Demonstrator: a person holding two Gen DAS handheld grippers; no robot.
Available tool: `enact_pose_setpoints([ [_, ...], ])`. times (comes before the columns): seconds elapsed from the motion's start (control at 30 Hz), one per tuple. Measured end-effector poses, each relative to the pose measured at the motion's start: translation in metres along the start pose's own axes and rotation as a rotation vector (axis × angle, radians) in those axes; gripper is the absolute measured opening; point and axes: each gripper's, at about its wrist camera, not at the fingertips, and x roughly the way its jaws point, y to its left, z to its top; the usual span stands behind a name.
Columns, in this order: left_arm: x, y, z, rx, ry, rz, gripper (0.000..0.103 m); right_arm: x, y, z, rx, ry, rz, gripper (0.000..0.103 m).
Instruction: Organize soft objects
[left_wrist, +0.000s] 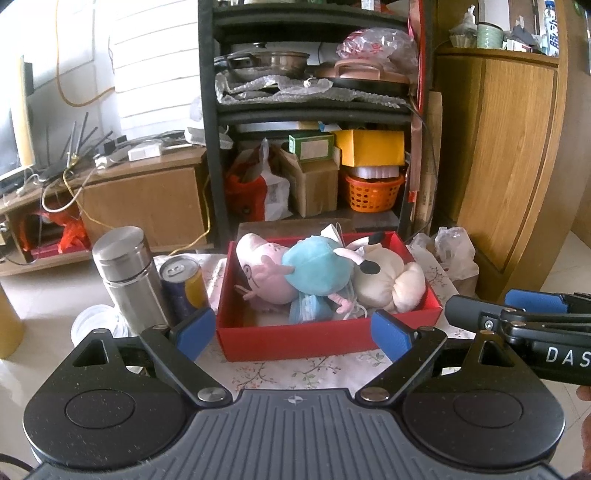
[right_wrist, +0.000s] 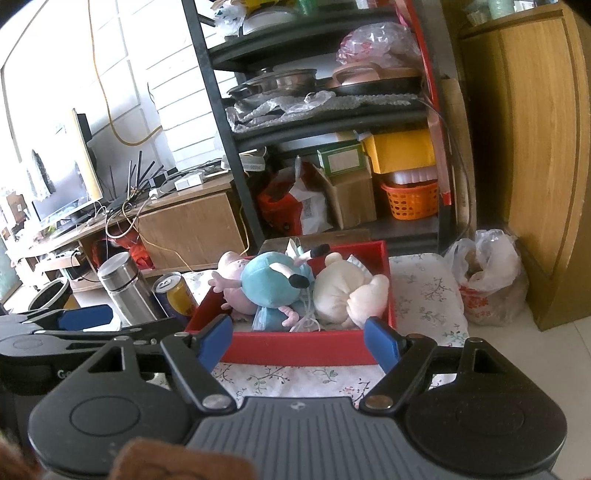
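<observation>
A red box (left_wrist: 295, 343) sits on a surface covered with a flowery cloth (left_wrist: 314, 369). The soft toys are all inside the box. A pink pig toy (left_wrist: 258, 273) lies at the left end. A blue round toy (left_wrist: 317, 269) leans on the pig in the middle. A cream toy (left_wrist: 388, 284) with a black patch fills the right end and touches the blue one. Blue face masks (left_wrist: 308, 308) with white strings lie low in the box, under the blue toy.

The left gripper (left_wrist: 293, 332) is held just in front of the box's near wall. Its jaws are wide apart and hold nothing. The blue pads (left_wrist: 195, 330) stand one near each front corner of the box. The right gripper (right_wrist: 299, 341) is held in front of the same box, just beside the left one. Its jaws are wide apart too, and nothing is between them.

In the right wrist view the box (right_wrist: 295, 350) shows the same toys: pig (right_wrist: 232, 277), blue toy (right_wrist: 273, 284), and cream toy (right_wrist: 347, 295).

A shiny metal bottle (left_wrist: 127, 277) stands left of the box. A yellow and blue can (left_wrist: 184, 284) stands between the bottle and the box, near both. A white plastic bag (right_wrist: 487, 277) sits on the floor to the right, beside a wooden cabinet (right_wrist: 535, 147). Behind the box stands a dark shelf rack (left_wrist: 314, 110) with pans, boxes and an orange basket (left_wrist: 373, 192).
</observation>
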Motion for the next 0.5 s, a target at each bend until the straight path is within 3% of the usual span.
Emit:
enact_pose_setpoints([
  [0.5, -0.0006, -0.0010, -0.0003, 0.006, -0.007, 0.019, 0.089, 0.0007, -0.0003, 0.0015, 0.000, -0.002, 0.000, 0.052],
])
